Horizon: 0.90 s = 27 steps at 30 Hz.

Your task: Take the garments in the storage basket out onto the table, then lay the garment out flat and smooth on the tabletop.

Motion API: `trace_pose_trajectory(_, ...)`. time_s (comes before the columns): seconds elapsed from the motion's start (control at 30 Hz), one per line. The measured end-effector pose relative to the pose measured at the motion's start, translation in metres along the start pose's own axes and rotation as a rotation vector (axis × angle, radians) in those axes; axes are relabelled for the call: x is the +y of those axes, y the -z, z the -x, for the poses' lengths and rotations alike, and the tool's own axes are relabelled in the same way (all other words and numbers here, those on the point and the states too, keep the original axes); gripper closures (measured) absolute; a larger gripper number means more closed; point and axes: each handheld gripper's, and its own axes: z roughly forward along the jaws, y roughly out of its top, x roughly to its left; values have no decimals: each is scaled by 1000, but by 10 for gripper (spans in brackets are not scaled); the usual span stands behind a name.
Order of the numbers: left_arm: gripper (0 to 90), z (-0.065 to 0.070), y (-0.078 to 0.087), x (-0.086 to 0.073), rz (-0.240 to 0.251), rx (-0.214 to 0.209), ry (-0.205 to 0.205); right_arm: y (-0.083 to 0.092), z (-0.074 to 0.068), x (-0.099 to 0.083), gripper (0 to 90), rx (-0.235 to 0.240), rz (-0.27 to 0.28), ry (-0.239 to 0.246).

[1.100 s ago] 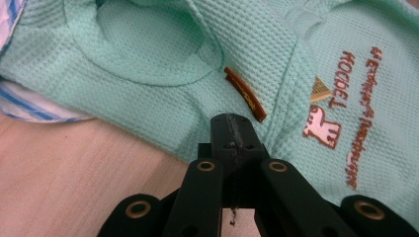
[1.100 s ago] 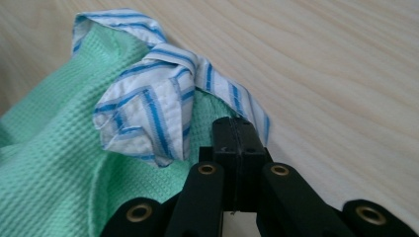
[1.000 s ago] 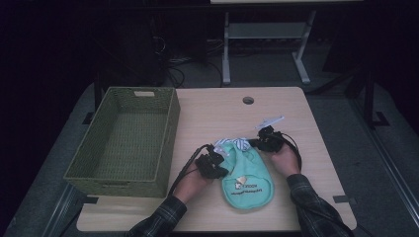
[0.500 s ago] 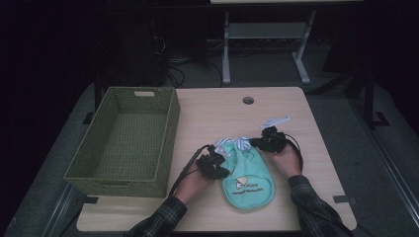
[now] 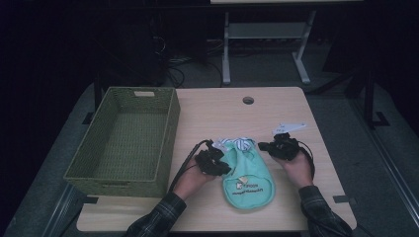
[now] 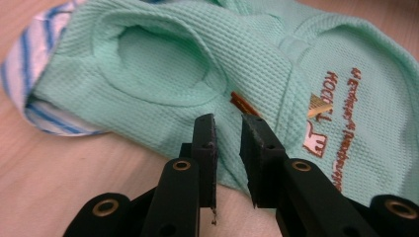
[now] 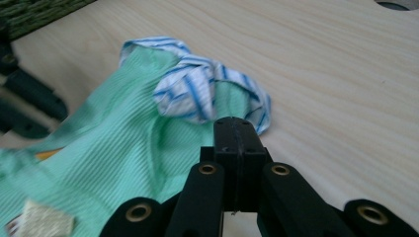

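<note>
Presently on the bench [image 5: 291, 207]: one small mint-green waffle-knit garment [image 5: 247, 173], seemingly a pet shirt, with blue-striped white trim [image 5: 237, 143] at its upper end and a printed logo [image 5: 246, 187] toward its lower end. It lies flat at lower centre of the high view, just right of an empty green woven basket [image 5: 123, 143].

Left gripper [image 5: 221, 167]: at the garment's left edge; in the left gripper view its jaws stand slightly apart, having just been opening, with the green fabric [image 6: 163, 84] beyond the tips and nothing pinched between them.

Right gripper [image 5: 262, 146]: at the garment's upper right, near the striped trim [image 7: 197, 94]; jaws pressed together and, as far as the right gripper view shows, empty.

Step in hand, as judged: taking fresh hold of the garment to fold or lift it. Advice: part the left jaws a little more and bite one firm layer of the edge beside the sleeve opening [image 6: 158, 61]; take a matching hold at the right hem, so that the cloth rises evenly and does not bunch.

Against the frame one second back: the right gripper has drawn off rightward from the collar, and the garment lies much where it did.
</note>
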Motion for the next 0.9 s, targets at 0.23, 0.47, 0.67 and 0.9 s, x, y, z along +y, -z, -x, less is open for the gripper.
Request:
trace_pose_trajectory(0.23, 781, -4, -4, -1, -19, 27, -3, 18, -15, -21, 899, 27, -16, 13)
trace_pose_trajectory(0.47, 799, 2, -14, -1, -57, 32, -31, 28, -29, -36, 900, 46, -50, 17)
trace_pose_trajectory(0.67, 811, 9, -16, 0, -55, 11, -29, 25, -29, -48, 900, 48, -98, 13)
trace_pose_trajectory(0.9, 818, 21, -20, 2, -72, -42, -61, 20, -20, -51, 900, 31, -141, -5)
